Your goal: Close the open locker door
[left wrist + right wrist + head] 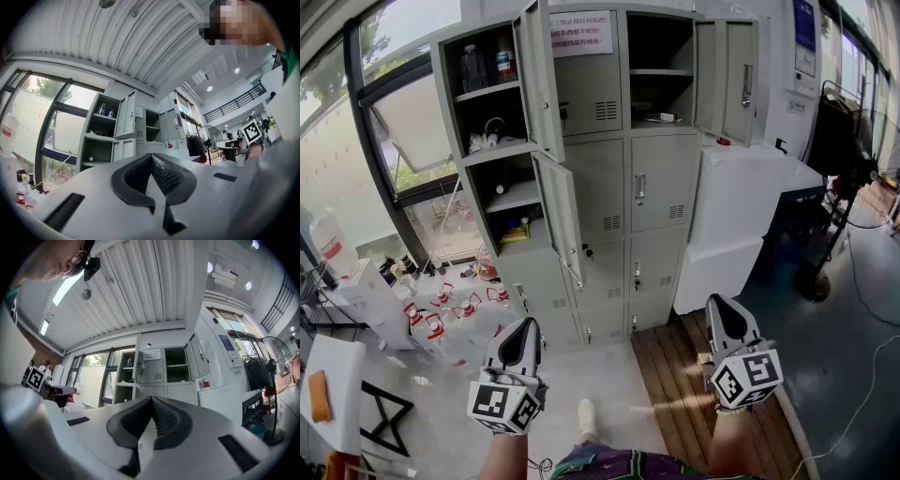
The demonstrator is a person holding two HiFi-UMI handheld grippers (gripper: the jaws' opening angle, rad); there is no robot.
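Locker (661, 187), three doors (546, 80) open — left gripper (528, 323), right gripper (717, 302) closed, empty

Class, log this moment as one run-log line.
left gripper: shut, empty | right gripper: shut, empty | locker: three doors open, untouched

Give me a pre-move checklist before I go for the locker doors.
1. Left claw shut, empty: ok.
2. Right claw shut, empty: ok.
3. Locker doors closed: not ok; upper left door, middle left door and upper right door stand open.
4. Claws touching a door: not ok; both hang short of the locker.
5. Shelf contents clear of door edges: cannot tell.
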